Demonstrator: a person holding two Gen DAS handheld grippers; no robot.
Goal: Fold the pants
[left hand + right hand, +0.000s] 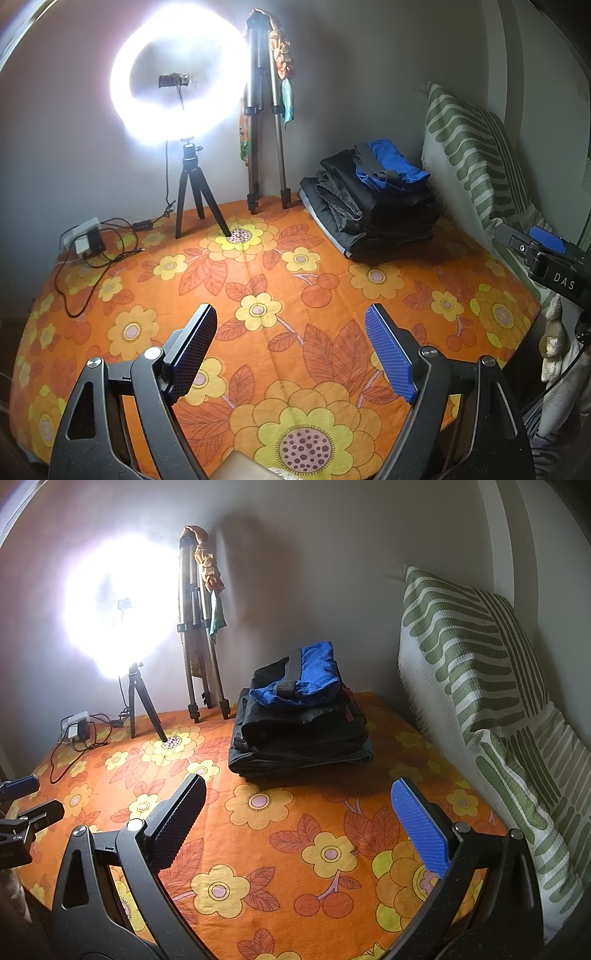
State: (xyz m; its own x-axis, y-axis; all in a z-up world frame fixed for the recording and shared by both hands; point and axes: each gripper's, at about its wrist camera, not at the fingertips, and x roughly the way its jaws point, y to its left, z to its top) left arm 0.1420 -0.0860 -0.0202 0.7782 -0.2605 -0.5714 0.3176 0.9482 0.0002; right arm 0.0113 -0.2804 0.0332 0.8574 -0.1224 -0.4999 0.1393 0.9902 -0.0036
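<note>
The left gripper (291,354) fills the near edge of its own view, its two blue-padded fingers spread wide with nothing between them, hanging over the near middle of the bed's floral sheet (258,280); the right gripper (299,827) stands the same way in its view, fingers wide apart and empty, above the sheet's near right part; its dark body also shows at the right edge of the left view, and the left one shows at the left edge of the right view.

The folded pants (301,734) lie as a neat stack toward the far right corner of the bed, near the wall; the lower pieces are black and dark grey, and a blue garment with a dark band (299,679) sits on top; how many pieces the stack holds is hard to tell, since the dark layers run together.

Just right of the stack a green-and-white striped pillow (480,657) leans along the right edge of the bed.

At the far edge a lit ring light (179,77) stands on a small black tripod (195,192), its glare washing out the wall around it; beside it a taller folded tripod (266,122) leans on the wall, with cloth scraps (282,55) draped from its top.

In the far left corner a white power adapter (83,236) lies with black cables (92,273) trailing over the sheet.
</note>
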